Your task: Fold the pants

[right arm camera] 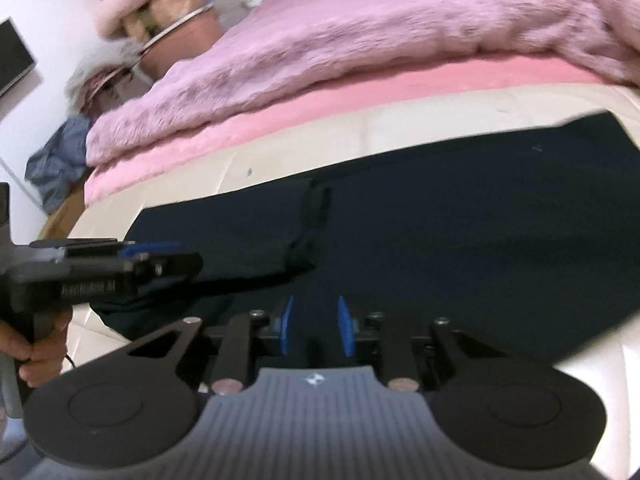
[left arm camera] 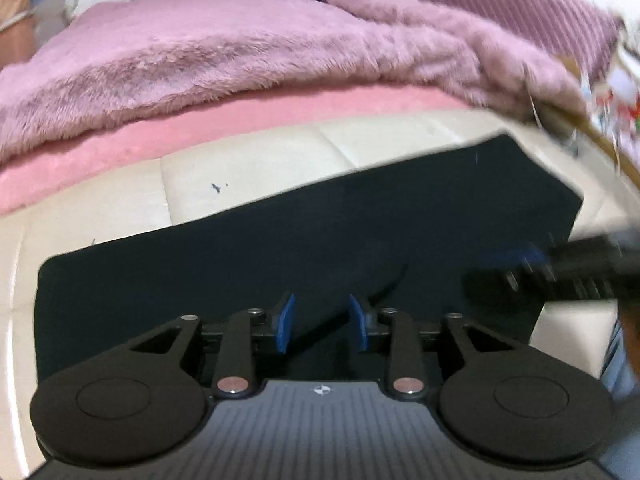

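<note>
The dark pants (left arm camera: 304,240) lie flat on the cream mattress (left arm camera: 240,168) of the bed, just in front of the fluffy mauve blanket (left arm camera: 224,56) and the pink layer under it. They already look folded into a rough rectangle, with a doubled edge running across the middle in the right wrist view.

The left gripper (left arm camera: 322,322) hovers low over the pants' near edge, jaws apart with nothing between them. The right gripper (right arm camera: 314,326) sits over the near edge too, its jaws narrow but parted, and no cloth is visibly pinched.

The fabric looks soft, light and limp, so it will likely sag and slide when lifted. Pinching both layers at the two corners of one short end seems the safest hold.
</note>
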Motion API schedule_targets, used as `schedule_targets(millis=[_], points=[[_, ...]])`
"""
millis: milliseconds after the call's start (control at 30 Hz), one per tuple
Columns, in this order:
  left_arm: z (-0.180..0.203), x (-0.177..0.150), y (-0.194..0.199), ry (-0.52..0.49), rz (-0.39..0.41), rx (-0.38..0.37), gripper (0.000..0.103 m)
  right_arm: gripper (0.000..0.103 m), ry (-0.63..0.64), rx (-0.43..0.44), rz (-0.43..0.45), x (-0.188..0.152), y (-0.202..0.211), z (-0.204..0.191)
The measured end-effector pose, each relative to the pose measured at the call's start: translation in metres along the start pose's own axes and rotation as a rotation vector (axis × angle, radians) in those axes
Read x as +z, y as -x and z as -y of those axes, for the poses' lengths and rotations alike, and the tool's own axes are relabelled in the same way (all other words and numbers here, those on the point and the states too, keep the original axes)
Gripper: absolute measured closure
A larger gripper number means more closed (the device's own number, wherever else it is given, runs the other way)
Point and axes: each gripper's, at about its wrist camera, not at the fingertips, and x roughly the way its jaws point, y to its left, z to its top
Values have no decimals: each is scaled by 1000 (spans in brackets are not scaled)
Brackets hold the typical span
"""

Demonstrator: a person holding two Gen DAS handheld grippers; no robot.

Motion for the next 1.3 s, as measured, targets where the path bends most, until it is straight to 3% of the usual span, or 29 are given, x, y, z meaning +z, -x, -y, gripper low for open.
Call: schedule_targets(millis=[233,367,400,533,600,833,867,933,967,1067,1100,1133,1300], points=[[36,-2,-29,-173,-2,-5,47,86,29,-11,-10,32,-45,-10],[47,2,-43,-231,6,-5,47,89,33,4,-43,38,-62,-6],[47,4,-47,-228,-1,-6,51,102,30,19,-51,38,-65,-4],[38,5,-49,-173,1,-27,86,103,43,32,-52,36,-65,-4],[29,9,-45,-108,6,-59,95,103,48,38,-43,33,-60,-3],[2,22,-31,85,23,-132,96,103,107,26,-28,30,-54,-7],[0,23,-29,104,30,-133,97,101,106,30,-10,32,-52,-7],[-6,28,-25,147,39,-144,97,83,101,41,11,37,-48,-5],[-8,30,-23,161,42,-148,97,83,97,42,12,39,-50,-5],[-12,38,-16,173,47,-147,97,83,82,74,-34,39,-63,0],[-12,41,-14,171,47,-146,97,96,72,84,-49,38,-67,2],[-12,44,-13,165,41,-146,97,103,77,94,-56,35,-68,2],[-4,52,-15,100,2,-153,97,103,150,95,-56,26,-51,-2]])
